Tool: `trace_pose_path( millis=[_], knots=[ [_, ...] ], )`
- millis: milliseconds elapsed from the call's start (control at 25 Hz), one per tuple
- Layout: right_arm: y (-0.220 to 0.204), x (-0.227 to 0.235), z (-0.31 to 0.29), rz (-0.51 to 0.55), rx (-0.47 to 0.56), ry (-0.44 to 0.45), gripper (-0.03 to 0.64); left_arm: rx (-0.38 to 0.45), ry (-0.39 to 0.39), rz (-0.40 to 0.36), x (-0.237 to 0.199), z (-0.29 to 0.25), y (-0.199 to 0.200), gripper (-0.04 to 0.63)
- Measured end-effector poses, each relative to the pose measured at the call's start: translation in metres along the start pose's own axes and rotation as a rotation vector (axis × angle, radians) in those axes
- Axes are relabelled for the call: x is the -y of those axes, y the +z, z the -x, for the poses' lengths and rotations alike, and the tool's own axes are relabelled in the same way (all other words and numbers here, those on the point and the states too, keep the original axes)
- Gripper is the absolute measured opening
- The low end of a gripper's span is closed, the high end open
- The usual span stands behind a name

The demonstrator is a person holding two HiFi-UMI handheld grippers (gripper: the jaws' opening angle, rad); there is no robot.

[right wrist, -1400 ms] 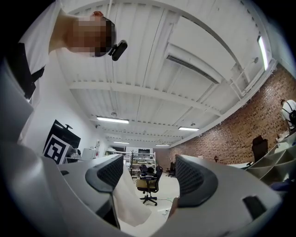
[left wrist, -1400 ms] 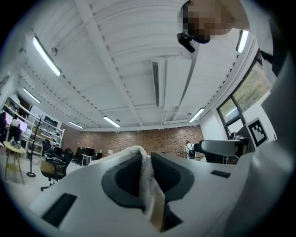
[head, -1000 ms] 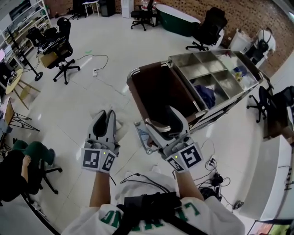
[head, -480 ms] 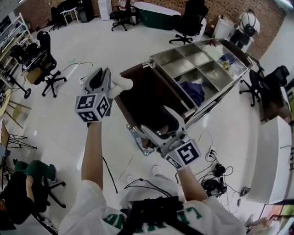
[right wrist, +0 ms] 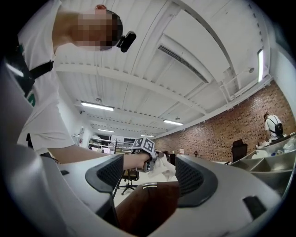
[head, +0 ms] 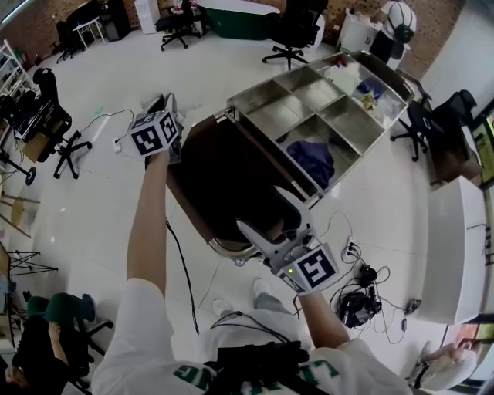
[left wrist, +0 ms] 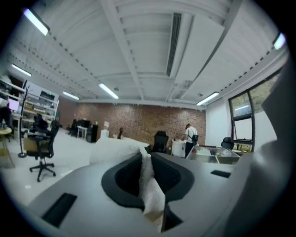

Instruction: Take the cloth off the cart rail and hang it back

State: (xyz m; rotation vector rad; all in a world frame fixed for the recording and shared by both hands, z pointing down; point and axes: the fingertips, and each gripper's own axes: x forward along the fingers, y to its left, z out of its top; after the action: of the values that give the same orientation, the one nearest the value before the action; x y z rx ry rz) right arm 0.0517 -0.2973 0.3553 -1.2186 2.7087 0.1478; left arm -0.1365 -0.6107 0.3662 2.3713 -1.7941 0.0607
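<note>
A white cloth (left wrist: 149,185) is pinched between the jaws of my left gripper (left wrist: 148,159), which is shut on it. In the head view that left gripper (head: 164,116) is stretched out to the far end of the cart's brown bag (head: 224,177), and its body hides the cloth. The right gripper view shows the white cloth (right wrist: 163,167) hanging from the left gripper (right wrist: 147,156) just above the far rail. My right gripper (head: 262,208) stands open at the near rail (head: 224,248), with the brown bag's edge (right wrist: 148,208) between its jaws and nothing gripped.
The steel cart (head: 309,100) has several open compartments, one holding a blue cloth (head: 309,158). Office chairs (head: 58,127) stand on the white floor. Cables (head: 355,297) lie near my feet. A white counter (head: 455,254) is at the right. A person (head: 394,19) stands beyond the cart.
My left gripper has risen from beside my body and reached out to the cart's far end, carrying the white cloth. The right gripper has stayed at the near rail.
</note>
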Motion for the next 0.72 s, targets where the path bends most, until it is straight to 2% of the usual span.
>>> trace_pose_path(
  millis=[120, 200, 240, 360, 400, 480, 560, 720],
  knots=[
    [-0.006, 0.003, -0.009, -0.044, -0.010, 0.001, 0.360, -0.218, 0.062, 0.119, -0.003, 0.003, -0.084, 0.051],
    [-0.005, 0.005, -0.015, -0.034, 0.002, 0.002, 0.360, -0.281, 0.063, 0.222, 0.006, 0.010, -0.121, 0.051],
    [-0.005, 0.004, -0.019, -0.031, 0.008, 0.007, 0.360, -0.290, 0.058, 0.248, 0.011, 0.014, -0.131, 0.051],
    [-0.006, -0.002, -0.028, -0.038, 0.012, 0.024, 0.360, -0.294, 0.019, 0.203, 0.024, 0.016, -0.146, 0.082],
    [-0.007, -0.004, -0.029, -0.042, 0.012, 0.027, 0.360, -0.298, -0.018, 0.183, 0.031, 0.016, -0.149, 0.147],
    [-0.009, -0.007, -0.030, -0.050, 0.011, 0.030, 0.360, -0.296, -0.088, 0.157, 0.043, 0.016, -0.149, 0.342],
    [-0.010, -0.008, -0.030, -0.055, 0.012, 0.029, 0.360, -0.259, -0.104, 0.109, 0.045, 0.019, -0.142, 0.410],
    [-0.006, -0.010, -0.028, -0.060, 0.022, 0.023, 0.360, -0.183, -0.133, 0.019, 0.045, 0.032, -0.122, 0.422]
  ],
)
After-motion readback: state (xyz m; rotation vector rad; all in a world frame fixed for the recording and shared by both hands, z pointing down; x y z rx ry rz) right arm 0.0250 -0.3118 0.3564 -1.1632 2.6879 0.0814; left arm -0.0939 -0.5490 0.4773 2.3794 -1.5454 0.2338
